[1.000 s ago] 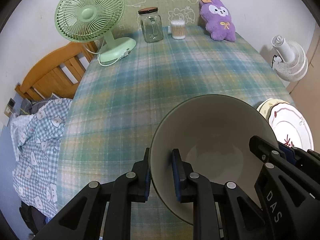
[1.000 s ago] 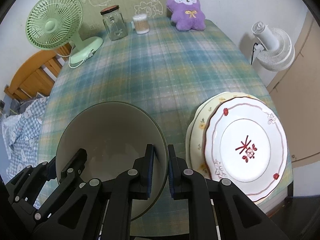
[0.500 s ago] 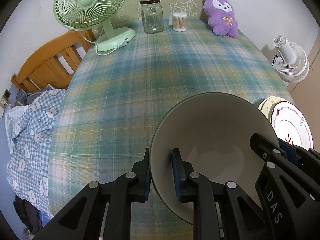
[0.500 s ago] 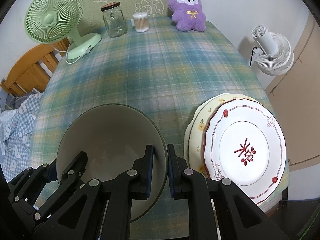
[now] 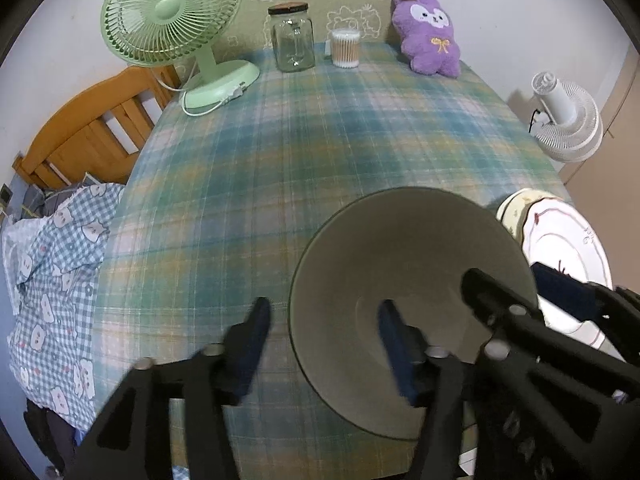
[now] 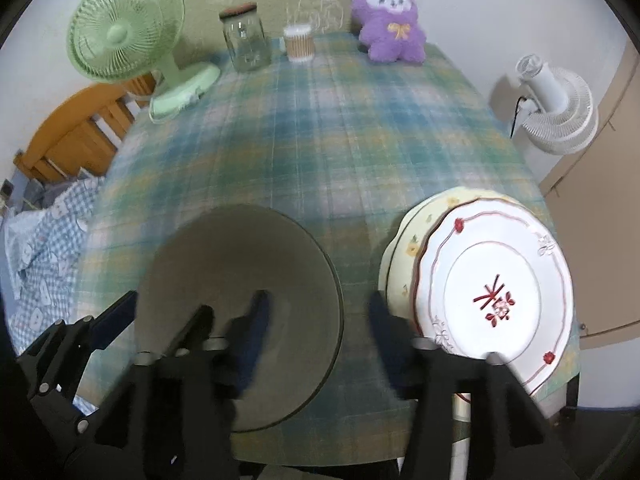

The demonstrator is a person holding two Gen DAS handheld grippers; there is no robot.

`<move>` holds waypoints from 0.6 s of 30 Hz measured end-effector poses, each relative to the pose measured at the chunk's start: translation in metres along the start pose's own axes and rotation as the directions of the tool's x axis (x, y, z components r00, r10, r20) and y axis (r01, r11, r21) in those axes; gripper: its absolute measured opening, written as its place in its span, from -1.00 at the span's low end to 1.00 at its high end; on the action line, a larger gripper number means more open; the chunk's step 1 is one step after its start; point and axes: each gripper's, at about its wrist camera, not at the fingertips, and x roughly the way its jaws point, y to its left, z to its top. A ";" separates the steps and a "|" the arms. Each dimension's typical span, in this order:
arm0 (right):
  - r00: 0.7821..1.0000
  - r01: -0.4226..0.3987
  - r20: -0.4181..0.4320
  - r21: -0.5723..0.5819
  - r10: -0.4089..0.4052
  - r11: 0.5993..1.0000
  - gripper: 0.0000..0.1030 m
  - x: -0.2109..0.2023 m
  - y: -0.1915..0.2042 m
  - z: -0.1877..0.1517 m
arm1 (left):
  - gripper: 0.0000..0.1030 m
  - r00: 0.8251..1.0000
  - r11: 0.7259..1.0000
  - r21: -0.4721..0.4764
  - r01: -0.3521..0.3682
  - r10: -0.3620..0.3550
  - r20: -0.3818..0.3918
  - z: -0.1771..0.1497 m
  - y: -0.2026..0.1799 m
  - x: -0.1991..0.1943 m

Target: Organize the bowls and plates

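A large grey-beige bowl [image 5: 412, 256] sits on the plaid tablecloth near the front edge; it also shows in the right wrist view [image 6: 240, 264]. My left gripper [image 5: 324, 336] is open, its fingers straddling the bowl's left rim without pinching it. My right gripper [image 6: 316, 320] is open, straddling the bowl's right rim. Two stacked plates lie right of the bowl: a white plate with a red motif [image 6: 496, 296] on a cream plate [image 6: 404, 256]. They also show in the left wrist view [image 5: 560, 240].
At the table's far end stand a green desk fan [image 5: 176, 20], a glass jar [image 5: 292, 44], a cotton-swab tub [image 5: 346, 48] and a purple plush toy [image 5: 430, 36]. A white floor fan [image 6: 556, 108] stands off the right edge. A wooden bed frame [image 5: 88, 132] lies left.
Both grippers were shut on the bowl's rim and have opened. The bowl now rests on the table. Both views are blurred from motion.
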 end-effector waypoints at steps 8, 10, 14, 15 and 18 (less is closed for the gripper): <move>0.999 0.011 0.037 0.003 -0.011 1.000 0.33 -0.020 -0.001 0.000 | 0.47 0.999 1.000 0.000 0.018 -0.018 0.044 0.002 0.005 -0.016; 0.999 0.010 0.036 0.005 -0.010 1.000 0.33 -0.020 -0.003 0.000 | 0.55 0.998 1.000 -0.005 0.009 -0.008 0.055 0.001 0.005 -0.017; 1.000 0.007 0.030 0.008 -0.007 1.000 0.33 -0.016 -0.005 0.001 | 0.59 0.998 1.000 -0.018 0.008 -0.007 0.057 0.000 0.007 -0.016; 1.000 -0.003 0.025 0.007 0.002 1.000 0.33 -0.015 -0.006 0.001 | 0.60 0.998 1.000 -0.020 0.009 -0.008 0.056 0.000 0.007 -0.015; 0.999 -0.040 0.022 0.011 0.040 0.999 0.33 -0.008 -0.008 0.001 | 0.61 0.998 1.000 -0.018 0.007 -0.006 0.062 -0.001 0.008 -0.013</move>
